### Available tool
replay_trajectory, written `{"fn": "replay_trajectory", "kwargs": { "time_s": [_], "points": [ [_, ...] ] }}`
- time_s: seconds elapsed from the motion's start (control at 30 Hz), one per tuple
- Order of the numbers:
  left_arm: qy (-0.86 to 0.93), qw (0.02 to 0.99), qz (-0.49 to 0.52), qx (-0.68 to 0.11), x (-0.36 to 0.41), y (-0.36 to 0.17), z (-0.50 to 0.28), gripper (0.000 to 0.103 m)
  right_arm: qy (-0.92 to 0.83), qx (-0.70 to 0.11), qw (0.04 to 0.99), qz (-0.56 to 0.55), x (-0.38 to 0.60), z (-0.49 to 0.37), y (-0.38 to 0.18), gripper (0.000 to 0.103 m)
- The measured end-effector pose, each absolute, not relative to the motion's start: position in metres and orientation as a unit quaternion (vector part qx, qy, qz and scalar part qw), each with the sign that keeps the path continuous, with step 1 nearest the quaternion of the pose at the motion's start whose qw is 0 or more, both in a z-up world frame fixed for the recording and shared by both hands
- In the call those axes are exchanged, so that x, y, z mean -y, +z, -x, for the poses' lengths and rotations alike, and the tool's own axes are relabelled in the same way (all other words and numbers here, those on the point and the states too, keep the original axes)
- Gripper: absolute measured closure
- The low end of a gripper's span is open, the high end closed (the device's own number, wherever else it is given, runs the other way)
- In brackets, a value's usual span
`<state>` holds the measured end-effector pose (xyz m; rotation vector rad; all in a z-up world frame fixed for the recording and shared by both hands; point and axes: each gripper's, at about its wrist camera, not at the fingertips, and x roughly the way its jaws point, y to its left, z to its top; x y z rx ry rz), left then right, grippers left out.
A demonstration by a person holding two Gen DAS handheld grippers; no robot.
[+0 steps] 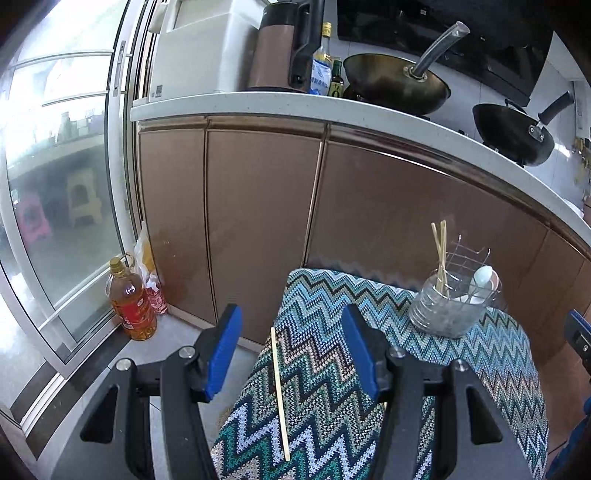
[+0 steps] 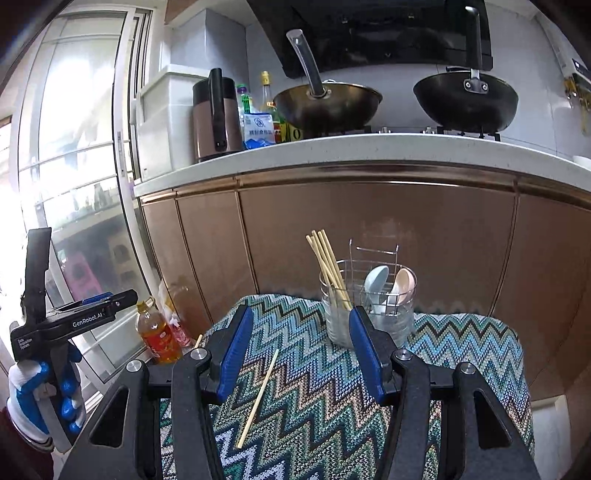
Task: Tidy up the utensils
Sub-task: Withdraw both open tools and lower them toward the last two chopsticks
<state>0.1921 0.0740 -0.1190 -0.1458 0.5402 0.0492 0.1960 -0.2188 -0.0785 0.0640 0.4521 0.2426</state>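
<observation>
One loose chopstick (image 2: 258, 398) lies on the zigzag cloth (image 2: 461, 354), near the holder (image 2: 369, 306). Both hand-held grippers, left (image 1: 291, 354) and right (image 2: 301, 350), stand apart, empty; straddle it crosswise, pinch mid-length.

- Illumination: daylight enters through the glass sliding door (image 1: 62, 177) at 9 o'clock in both views; the panes are overexposed to near white.
- Glare: the countertop (image 2: 332, 155) edge and the cabinet doors (image 1: 258, 221) carry soft reflections.
- Exposure: the range hood (image 2: 369, 33) at 12 o'clock renders nearly black, with little detail.
- Shadows: weak and diffuse on the zigzag cloth (image 2: 314, 387).
- Distortion: strong fisheye curvature bends straight edges; corners vignette to black.
- Focus: the centre is sharp; objects behind the glass appear hazy.
</observation>
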Motion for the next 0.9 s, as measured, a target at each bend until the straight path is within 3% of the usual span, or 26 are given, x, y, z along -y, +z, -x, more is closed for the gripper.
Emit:
{"fn": "replay_trajectory", "kwargs": {
  "time_s": [0.9],
  "points": [
    [0.020, 0.971, 0.065, -0.228, -0.060, -0.115, -0.159, 0.049, 0.103, -0.246, 0.963, -0.037, 0.210, -0.183, -0.093, 0.049]
  ]
}}
